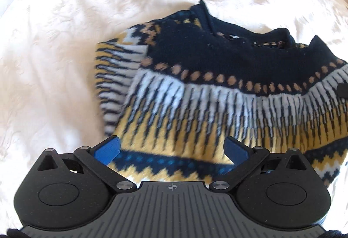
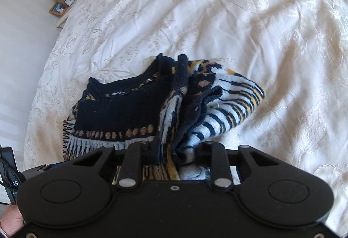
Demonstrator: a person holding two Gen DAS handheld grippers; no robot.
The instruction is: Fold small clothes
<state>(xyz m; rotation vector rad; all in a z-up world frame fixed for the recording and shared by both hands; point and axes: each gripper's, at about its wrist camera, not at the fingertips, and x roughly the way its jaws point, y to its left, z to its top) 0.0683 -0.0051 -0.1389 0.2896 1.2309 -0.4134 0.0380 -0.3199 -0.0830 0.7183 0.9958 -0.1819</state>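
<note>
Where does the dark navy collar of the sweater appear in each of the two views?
Left wrist: collar sits upper right of centre, beyond the open left gripper.
Right wrist: collar sits left of centre.
Shared landmark: the row of tan dots below the navy yoke.

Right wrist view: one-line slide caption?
Right gripper shut on a bunched fold of the patterned sweater, lifting it off the white bedspread.

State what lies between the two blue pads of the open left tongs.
The patterned sweater: its yellow, navy and blue zigzag hem band spans the gap between the blue pads of the left tongs, seen in the left wrist view.
</note>
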